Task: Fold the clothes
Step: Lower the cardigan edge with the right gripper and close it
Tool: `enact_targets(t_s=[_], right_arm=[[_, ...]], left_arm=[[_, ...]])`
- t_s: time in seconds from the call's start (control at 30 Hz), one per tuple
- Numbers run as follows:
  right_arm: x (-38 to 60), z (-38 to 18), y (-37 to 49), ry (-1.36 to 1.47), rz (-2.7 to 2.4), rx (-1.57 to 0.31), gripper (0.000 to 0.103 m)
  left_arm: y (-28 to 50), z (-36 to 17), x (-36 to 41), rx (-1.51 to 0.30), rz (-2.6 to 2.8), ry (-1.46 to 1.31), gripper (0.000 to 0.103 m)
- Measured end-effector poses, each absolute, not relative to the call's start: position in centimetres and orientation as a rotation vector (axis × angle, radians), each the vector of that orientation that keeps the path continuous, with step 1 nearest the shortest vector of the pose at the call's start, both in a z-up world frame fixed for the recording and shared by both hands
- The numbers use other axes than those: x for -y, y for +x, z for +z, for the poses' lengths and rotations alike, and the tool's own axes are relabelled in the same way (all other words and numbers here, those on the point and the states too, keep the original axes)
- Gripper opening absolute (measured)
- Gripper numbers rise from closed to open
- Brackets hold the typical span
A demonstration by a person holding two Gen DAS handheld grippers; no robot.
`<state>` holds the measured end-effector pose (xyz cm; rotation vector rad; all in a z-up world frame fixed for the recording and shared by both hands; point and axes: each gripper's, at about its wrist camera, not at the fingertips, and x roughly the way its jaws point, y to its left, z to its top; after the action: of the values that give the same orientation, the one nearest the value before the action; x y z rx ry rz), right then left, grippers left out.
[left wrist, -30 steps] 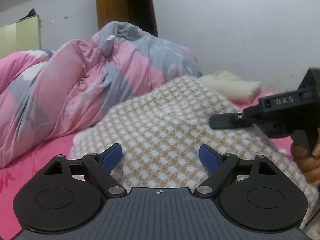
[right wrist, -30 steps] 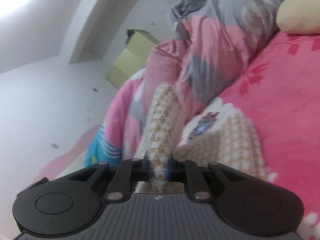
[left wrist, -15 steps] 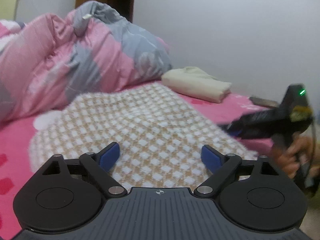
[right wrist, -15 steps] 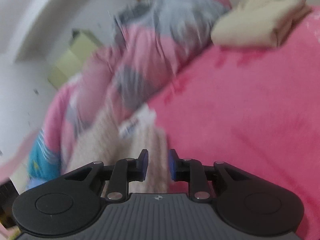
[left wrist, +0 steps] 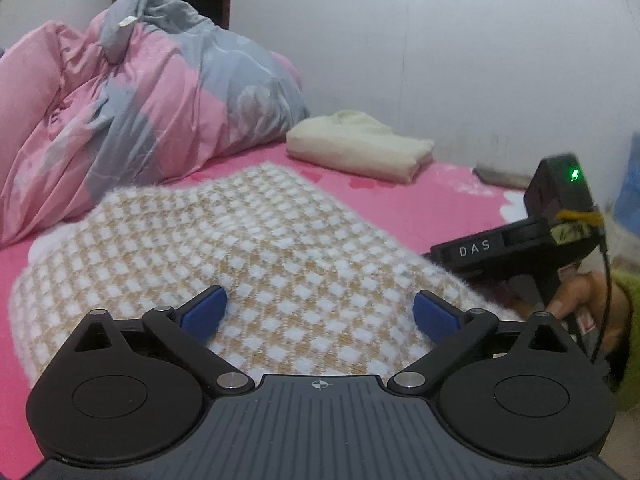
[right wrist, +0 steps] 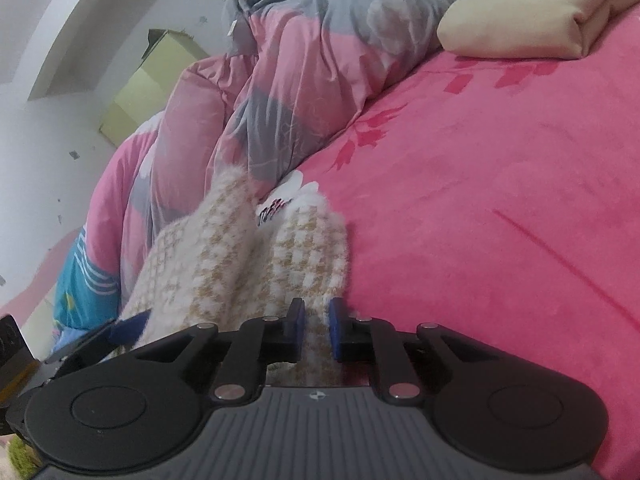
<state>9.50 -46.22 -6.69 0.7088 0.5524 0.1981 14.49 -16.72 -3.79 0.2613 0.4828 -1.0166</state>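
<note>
Sweater (left wrist: 256, 248) lowered, between left gripper (left wrist: 320, 314) pads

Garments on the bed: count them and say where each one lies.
2. A checked fuzzy sweater lies spread on the pink sheet nearest the camera; a folded cream garment sits beyond it, beside the piled quilt, which may hide more.

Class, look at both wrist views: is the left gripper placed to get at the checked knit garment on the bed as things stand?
Probably yes. The left gripper stands open right over the checked knit garment, nothing lying between them. The right gripper pinches another edge, off to the side.
</note>
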Motion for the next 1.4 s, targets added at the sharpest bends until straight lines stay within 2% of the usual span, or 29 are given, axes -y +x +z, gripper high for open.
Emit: enact_targets(t_s=[0.3,0.43,0.63,0.8,0.83,0.93,1.0,1.2,1.4], right_arm=[[46.8,-6.4,8.9,0.715,0.19,-0.53,0.016],[48.3,-3.9,4.1,0.746,0.176,-0.332,0.016],[41.1,-0.2,-3.1,0.338,0.398,-0.237,0.014],[38.7,-2.8,-3.5,0.243,0.348,-0.433,0.011],[38.8,-4.0,-3.0,0.242,0.289,-0.48,0.0],[39.5,-4.1,-3.0,0.322,0.284,-0.473,0.0],[39.4,-3.9,-3.0,0.314,0.271,-0.488,0.0],[39.4,-4.2,-3.0,0.309,0.258,-0.514,0.0],[38.8,-4.0,-2.1,0.335,0.238,-0.532,0.0]], left_arm=[[13.0,-4.2,18.2,-0.447,-0.964,0.411,0.103],[12.9,-4.2,18.4,-0.447,-0.96,0.42,0.103],[13.0,-4.2,18.4,-0.451,-0.964,0.415,0.103],[13.0,-4.1,18.2,-0.445,-0.965,0.412,0.103],[13.0,-4.1,18.1,-0.441,-0.969,0.407,0.103],[12.8,-3.8,17.5,-0.433,-0.98,0.393,0.102],[12.4,-3.0,16.4,-0.419,-0.968,0.385,0.098],[9.0,-0.5,8.2,-0.374,-0.901,0.206,0.098],[2.1,-2.6,4.9,-0.347,-0.882,0.237,0.1]])
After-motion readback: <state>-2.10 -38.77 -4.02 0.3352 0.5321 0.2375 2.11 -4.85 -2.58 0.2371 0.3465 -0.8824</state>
